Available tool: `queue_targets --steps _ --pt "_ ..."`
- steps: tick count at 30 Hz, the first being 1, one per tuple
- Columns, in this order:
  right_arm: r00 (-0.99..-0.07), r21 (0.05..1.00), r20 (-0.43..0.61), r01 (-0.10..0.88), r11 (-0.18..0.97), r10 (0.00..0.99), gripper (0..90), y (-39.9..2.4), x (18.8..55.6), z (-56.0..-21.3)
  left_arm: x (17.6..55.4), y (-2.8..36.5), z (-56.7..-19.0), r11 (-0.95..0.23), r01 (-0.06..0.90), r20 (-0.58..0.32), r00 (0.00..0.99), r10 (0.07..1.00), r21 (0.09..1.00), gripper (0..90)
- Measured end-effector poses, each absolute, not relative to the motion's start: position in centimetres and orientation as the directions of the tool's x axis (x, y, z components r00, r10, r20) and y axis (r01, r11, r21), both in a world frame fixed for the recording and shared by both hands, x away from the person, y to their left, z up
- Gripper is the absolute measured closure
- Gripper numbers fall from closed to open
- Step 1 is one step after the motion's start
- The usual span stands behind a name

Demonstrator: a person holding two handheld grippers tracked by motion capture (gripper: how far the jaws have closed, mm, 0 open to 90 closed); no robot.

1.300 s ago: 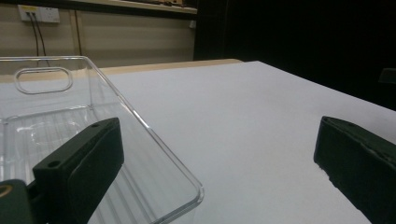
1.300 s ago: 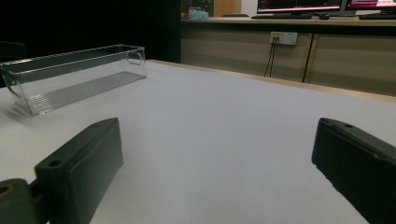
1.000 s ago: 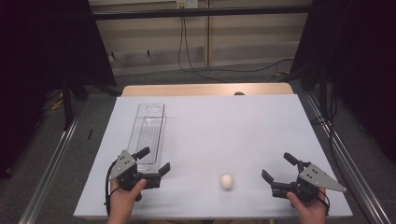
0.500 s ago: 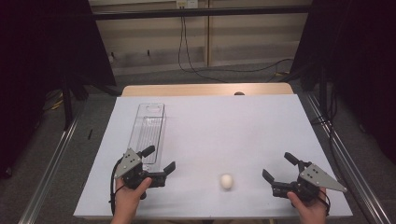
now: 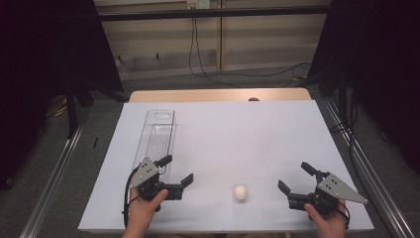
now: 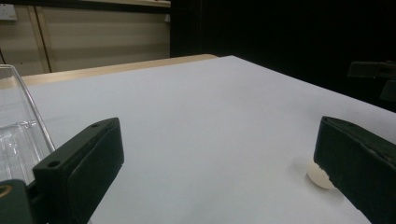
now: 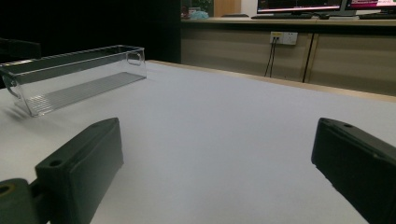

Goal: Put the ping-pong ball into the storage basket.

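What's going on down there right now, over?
Left hand-held gripper open, empty. Right hand-held gripper open, empty. White ball on table between them, untouched. Path clear; clear bin off left.

A small, round, cream-white egg (image 5: 240,193) lies on its own on the white table in the lower middle of the high view, a little right of centre, with a faint shadow beneath it. It appears whole and smooth. In the left gripper view the egg sits at the lower right of the frame, partly hidden behind a black jaw, so that only its pale rounded left side (image 6: 317,175) shows against the white surface.
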State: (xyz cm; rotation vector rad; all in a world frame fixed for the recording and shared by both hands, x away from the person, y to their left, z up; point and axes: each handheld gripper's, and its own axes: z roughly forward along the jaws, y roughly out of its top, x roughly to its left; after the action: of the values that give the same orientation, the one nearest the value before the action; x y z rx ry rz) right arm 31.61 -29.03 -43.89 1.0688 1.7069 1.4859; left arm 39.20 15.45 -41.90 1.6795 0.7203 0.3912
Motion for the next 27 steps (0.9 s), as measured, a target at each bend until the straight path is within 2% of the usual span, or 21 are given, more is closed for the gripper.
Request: queue_targets --steps 2,16,27 --pt "-0.474 0.985 0.052 0.171 0.034 0.879 1.9 -29.0 31.7 -43.9 39.3 15.4 -41.9 -0.126 0.241 -0.108 0.764 0.636 0.962 1.7" --pt "-0.473 0.984 0.059 0.176 0.029 0.879 1.9 -28.9 31.8 -44.0 39.4 13.7 -42.0 -0.104 0.269 -0.151 0.775 0.614 0.958 1.7" --pt "-0.482 0.983 0.061 0.182 0.032 0.874 2.0 -28.8 31.9 -44.1 39.6 12.3 -42.1 -0.141 0.269 -0.138 0.797 0.588 0.953 1.7"
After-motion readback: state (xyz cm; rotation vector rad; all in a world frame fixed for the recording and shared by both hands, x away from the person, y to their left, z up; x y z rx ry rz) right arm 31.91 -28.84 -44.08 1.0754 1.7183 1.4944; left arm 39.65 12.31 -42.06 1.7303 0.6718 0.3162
